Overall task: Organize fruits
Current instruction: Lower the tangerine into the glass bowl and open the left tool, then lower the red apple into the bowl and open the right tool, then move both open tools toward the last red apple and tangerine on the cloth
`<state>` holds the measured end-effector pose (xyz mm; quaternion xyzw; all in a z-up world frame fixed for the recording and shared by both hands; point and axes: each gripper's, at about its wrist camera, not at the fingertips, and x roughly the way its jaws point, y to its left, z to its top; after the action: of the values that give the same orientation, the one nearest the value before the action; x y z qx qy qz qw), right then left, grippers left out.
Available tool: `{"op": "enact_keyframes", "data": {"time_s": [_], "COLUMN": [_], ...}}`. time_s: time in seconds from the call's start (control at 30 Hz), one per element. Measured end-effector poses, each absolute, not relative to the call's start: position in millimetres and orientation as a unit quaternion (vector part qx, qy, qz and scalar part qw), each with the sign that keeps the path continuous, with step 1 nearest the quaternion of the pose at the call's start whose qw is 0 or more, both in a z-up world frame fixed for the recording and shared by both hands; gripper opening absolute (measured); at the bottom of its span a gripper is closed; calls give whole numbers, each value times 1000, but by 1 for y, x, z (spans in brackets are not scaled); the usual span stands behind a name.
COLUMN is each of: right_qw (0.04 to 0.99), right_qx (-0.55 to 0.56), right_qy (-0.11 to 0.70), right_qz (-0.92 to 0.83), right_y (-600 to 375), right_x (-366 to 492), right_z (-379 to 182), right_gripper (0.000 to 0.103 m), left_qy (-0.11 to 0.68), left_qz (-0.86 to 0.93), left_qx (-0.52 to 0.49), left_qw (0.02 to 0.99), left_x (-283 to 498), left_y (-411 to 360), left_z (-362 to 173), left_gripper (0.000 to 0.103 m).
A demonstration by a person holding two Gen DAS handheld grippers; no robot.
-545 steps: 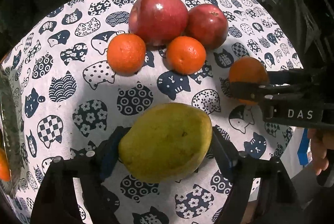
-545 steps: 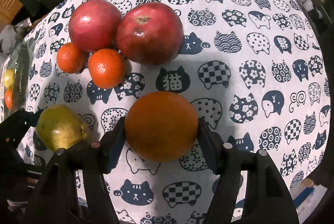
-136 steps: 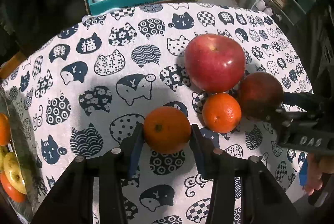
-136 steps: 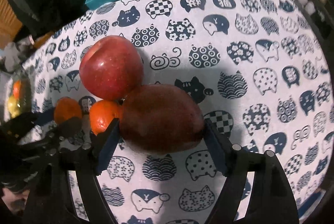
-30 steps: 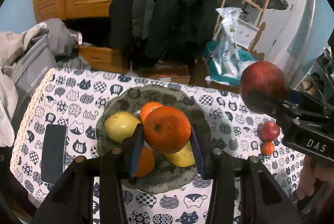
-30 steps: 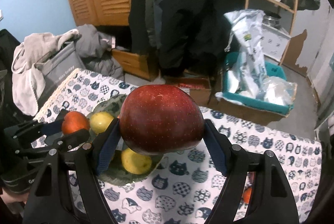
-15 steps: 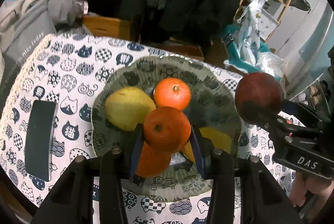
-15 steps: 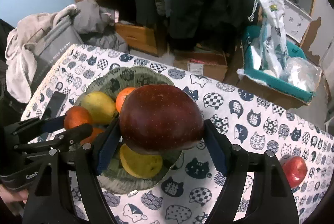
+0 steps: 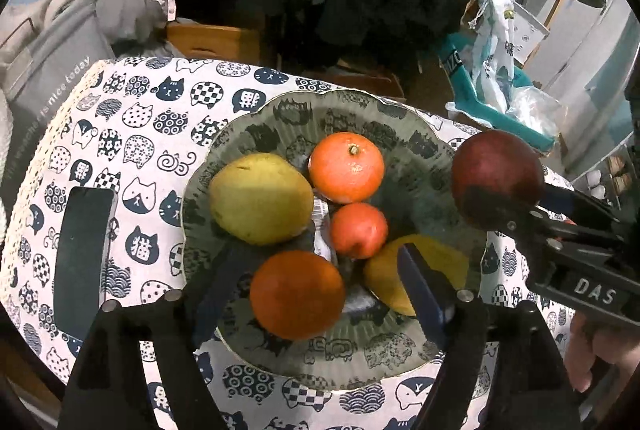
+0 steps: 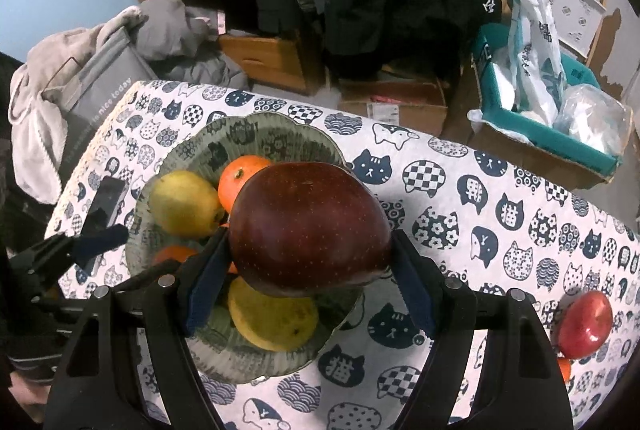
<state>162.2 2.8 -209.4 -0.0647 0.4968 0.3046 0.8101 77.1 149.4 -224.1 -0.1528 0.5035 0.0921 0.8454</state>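
A grey-green patterned plate (image 9: 320, 95) on the cat-print cloth holds a yellow-green pear (image 9: 260, 197), an orange (image 9: 346, 165), a bigger orange (image 9: 296, 294), a yellow fruit (image 9: 416, 270) and a small orange (image 9: 358, 230) in the middle. My left gripper (image 9: 316, 250) hangs over the plate's near side. Its jaws are opening, and the pads touch no fruit. My right gripper (image 10: 308, 234) is shut on a dark red apple (image 10: 308, 226) above the plate's (image 10: 280, 121) right half. The same apple (image 9: 496, 173) shows at the right of the left wrist view.
A dark phone (image 9: 84, 254) lies on the cloth left of the plate. A red apple (image 10: 584, 326) and a small orange (image 10: 564, 366) sit near the table's right edge. Beyond the table are a grey bag (image 9: 48, 53) and a teal box (image 10: 560, 133) of packets.
Both grippers came down over the plate. The left jaws parted and the small orange they held now lies among the fruit. The right gripper still holds the apple.
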Motion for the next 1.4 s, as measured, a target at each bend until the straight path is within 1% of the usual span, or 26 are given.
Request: {"op": "enact_keyframes", "data": {"time_s": [0.23,0.47,0.57,0.9,1.4], "right_qw": [800,786,792,802,844], "right_qx": [-65,-92,-90,-84,-87], "right_qy": [512,529,521,511,461], "right_qz": [307,306,304,298,259], "right_y": [9,21,19,9,-41], "right_x": [165,161,159,159,156], "right_z": [-218,-230,-229,-211,-152], "right_gripper": [79,79,79,80,80], "left_qy": [500,501,499,486,457], "left_qz": [120,137,138,136,114], "left_qx": [-164,-182,-181,-183,-170], "left_qw": [842,835,836,844,866], "left_x": [67,61,60,55,60], "left_y": [166,178,179,176,151], "left_z": [-222,-225,-223,-209,-173], "left_gripper": [81,81,81,81,81]}}
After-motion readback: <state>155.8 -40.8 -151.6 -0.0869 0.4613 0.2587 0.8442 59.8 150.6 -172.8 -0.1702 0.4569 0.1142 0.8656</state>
